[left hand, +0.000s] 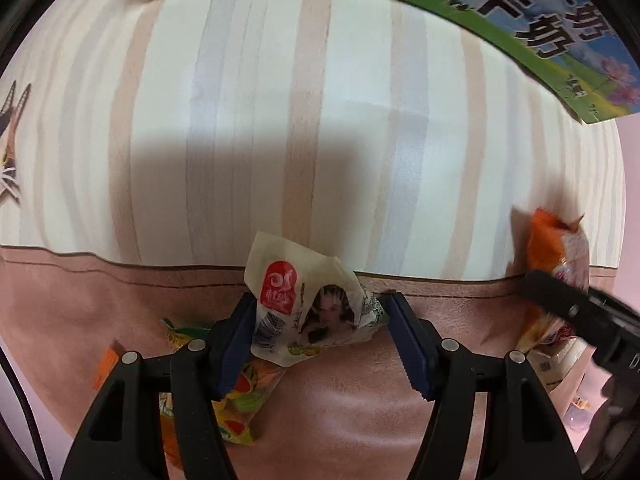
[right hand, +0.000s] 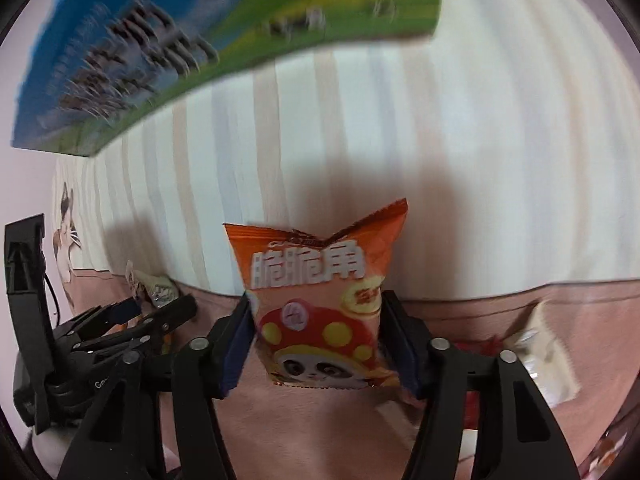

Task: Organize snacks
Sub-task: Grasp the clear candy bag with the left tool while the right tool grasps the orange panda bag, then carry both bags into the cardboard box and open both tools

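My left gripper (left hand: 318, 304) is shut on a crumpled cream snack packet (left hand: 296, 300) with a red logo, its blue pads pressing both sides. My right gripper (right hand: 316, 304) is shut on an orange puffed snack bag (right hand: 316, 312) printed with a panda. Both point down over a pink surface (left hand: 360, 400). The left wrist view shows the orange bag (left hand: 560, 248) and the right gripper's finger (left hand: 576, 312) at the right edge. In the right wrist view the left gripper (right hand: 132, 312) with its cream packet (right hand: 154, 284) is at the left.
A large green and blue milk carton box (left hand: 520, 20) stands on the striped cloth (left hand: 320, 120) beyond the pink surface. Below the left gripper lies a colourful fruit-print packet (left hand: 240, 400), with an orange one (left hand: 106, 360) beside it. A white packet (right hand: 540, 352) lies at the right.
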{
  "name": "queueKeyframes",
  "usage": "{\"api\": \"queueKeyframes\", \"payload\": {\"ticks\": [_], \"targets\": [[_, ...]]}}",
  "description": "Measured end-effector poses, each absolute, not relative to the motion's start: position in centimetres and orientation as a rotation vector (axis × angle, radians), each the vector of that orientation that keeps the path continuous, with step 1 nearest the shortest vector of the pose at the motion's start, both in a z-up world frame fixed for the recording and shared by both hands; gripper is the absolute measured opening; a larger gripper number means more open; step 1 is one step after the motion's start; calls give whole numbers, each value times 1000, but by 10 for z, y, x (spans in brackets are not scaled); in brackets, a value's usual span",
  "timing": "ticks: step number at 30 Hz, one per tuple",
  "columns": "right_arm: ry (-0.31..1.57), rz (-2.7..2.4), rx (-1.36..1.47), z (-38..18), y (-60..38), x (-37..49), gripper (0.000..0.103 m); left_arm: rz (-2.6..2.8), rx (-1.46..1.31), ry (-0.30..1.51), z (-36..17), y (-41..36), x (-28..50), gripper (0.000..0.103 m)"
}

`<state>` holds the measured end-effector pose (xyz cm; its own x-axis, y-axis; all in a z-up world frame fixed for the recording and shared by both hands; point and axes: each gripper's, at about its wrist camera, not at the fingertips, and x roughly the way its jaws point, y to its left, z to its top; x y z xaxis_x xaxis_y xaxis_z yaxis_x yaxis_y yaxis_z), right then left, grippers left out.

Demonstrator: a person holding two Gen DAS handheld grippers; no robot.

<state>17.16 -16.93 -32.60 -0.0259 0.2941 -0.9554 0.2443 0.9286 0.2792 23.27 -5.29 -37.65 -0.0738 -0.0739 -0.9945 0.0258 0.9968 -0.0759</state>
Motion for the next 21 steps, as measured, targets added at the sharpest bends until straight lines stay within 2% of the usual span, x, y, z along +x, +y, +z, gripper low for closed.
{"api": "queueKeyframes", "payload": {"ticks": [4,7,12,14,16,21], "targets": [[1607,31,406,-328,-166,163,66,-75,-47,1630,-380,-50,234,63],[1587,27,379,-320,-152,168,60,-79,-50,1609,-371,-49,229,63],[1542,50,426,-299,-155,169,59,-100,-88,1588,-342,-40,224,63],[1512,74,452,-284,-156,170,58,-124,-121,1566,-314,-38,230,63],[1474,106,480,-261,-156,173,58,-159,-143,1527,-285,-34,232,46],[1335,173,509,-190,-159,194,58,-242,-128,1401,-205,-37,251,44]]}}
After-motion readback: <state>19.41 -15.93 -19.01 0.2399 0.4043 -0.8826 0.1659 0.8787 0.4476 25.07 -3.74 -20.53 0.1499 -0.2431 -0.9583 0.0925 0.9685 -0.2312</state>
